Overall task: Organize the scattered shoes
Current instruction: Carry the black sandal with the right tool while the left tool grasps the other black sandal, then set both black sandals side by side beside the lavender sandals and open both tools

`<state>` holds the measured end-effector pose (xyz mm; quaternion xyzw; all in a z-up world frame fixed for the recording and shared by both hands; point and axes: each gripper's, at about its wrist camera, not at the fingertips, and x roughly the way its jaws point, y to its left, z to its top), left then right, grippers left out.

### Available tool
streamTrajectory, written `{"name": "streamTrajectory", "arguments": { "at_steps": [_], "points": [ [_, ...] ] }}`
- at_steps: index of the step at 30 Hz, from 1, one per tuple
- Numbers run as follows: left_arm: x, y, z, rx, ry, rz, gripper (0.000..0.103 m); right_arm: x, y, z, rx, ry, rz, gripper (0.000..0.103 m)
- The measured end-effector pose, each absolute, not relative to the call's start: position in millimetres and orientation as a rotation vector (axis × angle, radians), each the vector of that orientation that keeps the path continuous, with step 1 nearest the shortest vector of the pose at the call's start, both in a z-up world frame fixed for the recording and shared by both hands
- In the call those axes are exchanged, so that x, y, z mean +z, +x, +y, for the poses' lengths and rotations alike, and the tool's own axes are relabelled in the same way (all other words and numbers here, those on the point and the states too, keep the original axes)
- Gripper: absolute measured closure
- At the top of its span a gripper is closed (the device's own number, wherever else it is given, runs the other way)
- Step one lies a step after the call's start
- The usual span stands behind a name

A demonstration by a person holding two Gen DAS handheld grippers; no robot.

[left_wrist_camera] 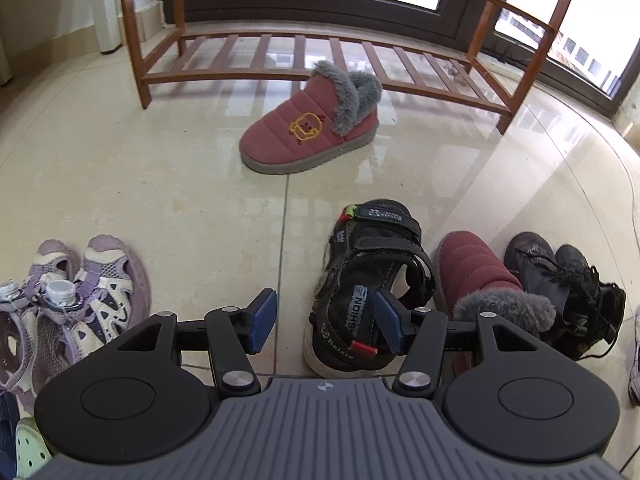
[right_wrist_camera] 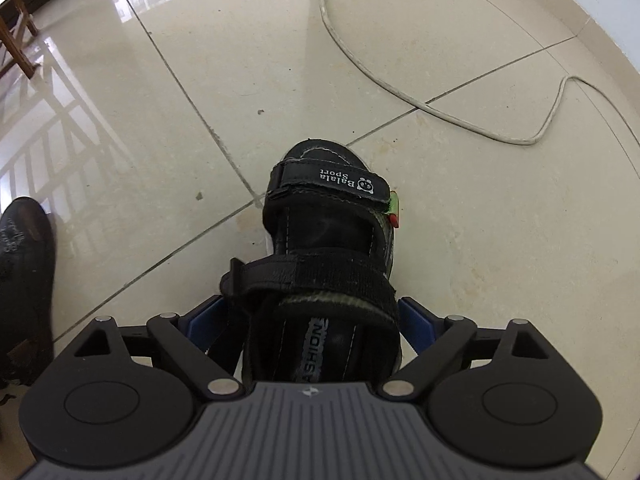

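A black strap sandal (left_wrist_camera: 372,256) lies on the tiled floor, toe pointing away. My left gripper (left_wrist_camera: 326,322) hangs over its heel end and is open. Its right pad (left_wrist_camera: 390,322) is over the footbed, and its left pad (left_wrist_camera: 264,318) is over bare floor, clear of the sandal. The matching black sandal (right_wrist_camera: 328,232) fills the right wrist view. My right gripper (right_wrist_camera: 314,318) stands wide open astride its heel strap, a pad close on either side. A pink fur-lined slipper (left_wrist_camera: 308,124) sits in front of the wooden shoe rack (left_wrist_camera: 320,60).
The second pink slipper (left_wrist_camera: 480,276) and a pair of black lace-up boots (left_wrist_camera: 560,288) stand right of the sandal. Purple sandals (left_wrist_camera: 80,296) lie at the left. A white cable (right_wrist_camera: 400,88) snakes over the floor, and a dark shoe (right_wrist_camera: 24,264) is at the left edge.
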<state>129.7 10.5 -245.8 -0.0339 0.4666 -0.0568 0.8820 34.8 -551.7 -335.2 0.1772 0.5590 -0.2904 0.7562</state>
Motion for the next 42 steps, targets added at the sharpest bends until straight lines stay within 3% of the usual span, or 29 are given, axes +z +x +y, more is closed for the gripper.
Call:
{"name": "streamTrajectory", "arguments": {
  "at_steps": [5, 10, 15, 17, 18, 20, 22, 34, 42],
  "points": [
    [-260.2, 143.8, 3.3, -0.14, -0.033, 0.986, 0.045, -336.4, 32.7, -549.1, -0.648, 0.355, 1.2, 0.028],
    [-275.6, 159.4, -1.1, -0.125, -0.014, 0.999, 0.045, -328.5, 22.8, -544.2, -0.679, 0.374, 1.188, 0.035],
    [-285.5, 170.9, -7.7, -0.14, 0.003, 0.998, 0.047, -308.6, 16.2, -530.7, -0.633, 0.399, 1.154, 0.036],
    [-289.5, 172.4, -12.2, -0.15, 0.026, 0.993, 0.056, -295.5, 16.8, -522.8, -0.599, 0.396, 1.132, 0.036],
    [-291.4, 173.1, -14.5, -0.155, 0.038, 0.99, 0.067, -288.8, 18.6, -518.9, -0.579, 0.395, 1.122, 0.035],
    [-296.0, 173.8, -19.3, -0.146, 0.073, 0.978, 0.079, -273.6, 26.0, -509.0, -0.527, 0.395, 1.099, 0.035],
    [-297.3, 172.4, -18.7, -0.133, 0.097, 0.96, 0.086, -265.2, 32.5, -502.3, -0.497, 0.39, 1.084, 0.035],
    [-275.4, 138.2, 27.3, 0.001, -0.001, 0.935, 0.089, -209.3, 74.7, -418.6, -0.208, 0.348, 1.015, 0.035],
    [-266.3, 106.1, 66.5, 0.057, -0.03, 0.961, 0.089, -200.6, 108.5, -331.0, 0.042, 0.307, 1.044, 0.035]
  ]
}}
